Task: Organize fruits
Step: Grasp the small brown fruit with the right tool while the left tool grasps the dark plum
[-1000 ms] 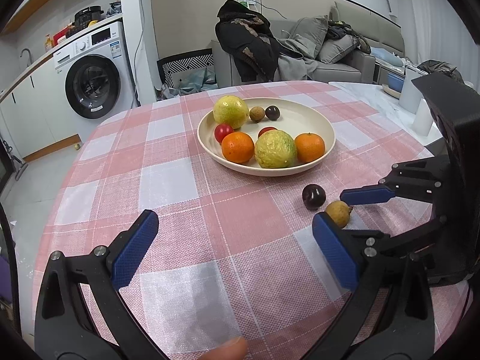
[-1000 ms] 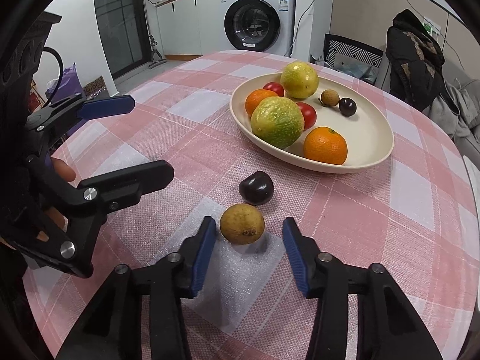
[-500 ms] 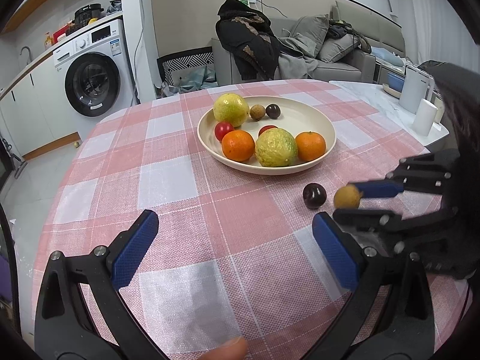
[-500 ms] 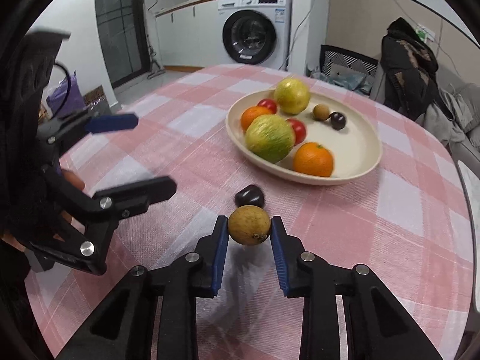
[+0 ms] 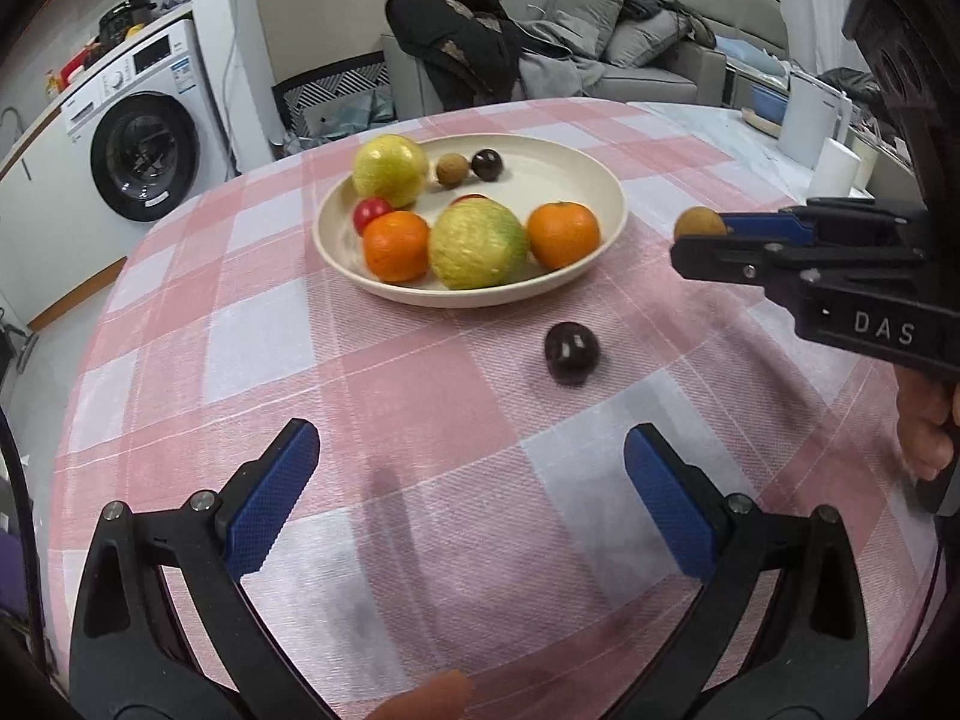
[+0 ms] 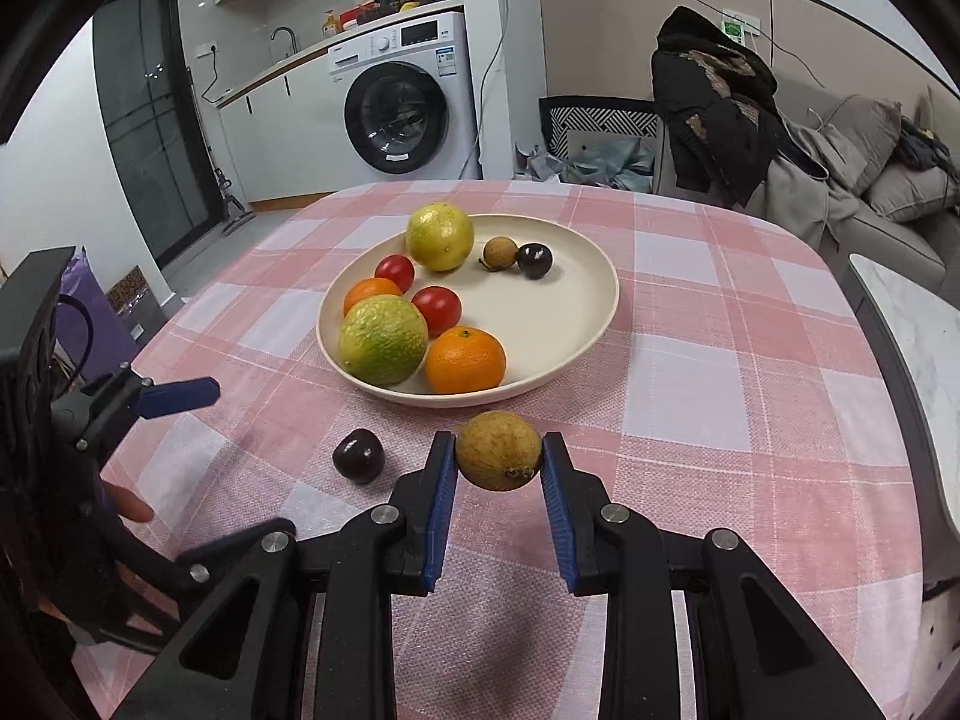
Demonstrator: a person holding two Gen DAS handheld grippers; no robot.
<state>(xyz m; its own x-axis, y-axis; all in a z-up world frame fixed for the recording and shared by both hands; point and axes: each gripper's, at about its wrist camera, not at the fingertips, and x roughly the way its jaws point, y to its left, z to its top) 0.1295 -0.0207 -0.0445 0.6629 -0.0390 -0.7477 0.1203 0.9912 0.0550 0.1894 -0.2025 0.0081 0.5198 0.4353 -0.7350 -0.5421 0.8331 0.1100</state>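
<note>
My right gripper is shut on a small tan-brown round fruit and holds it in the air, just short of the cream plate; the held fruit shows in the left wrist view too. The plate holds two oranges, two green-yellow citrus fruits, red tomatoes, a small brown fruit and a dark one. A dark purple fruit lies on the cloth in front of the plate, also in the right wrist view. My left gripper is open and empty, low over the cloth, well short of the dark fruit.
The round table has a pink and white checked cloth. A white marble side table with a white roll stands to the right. A washing machine and a sofa with clothes are beyond the table.
My right gripper closed on the tan-brown fruit, lifted it off the cloth and carried it up toward the plate. The left gripper stayed open and moved a little closer to the dark fruit.
</note>
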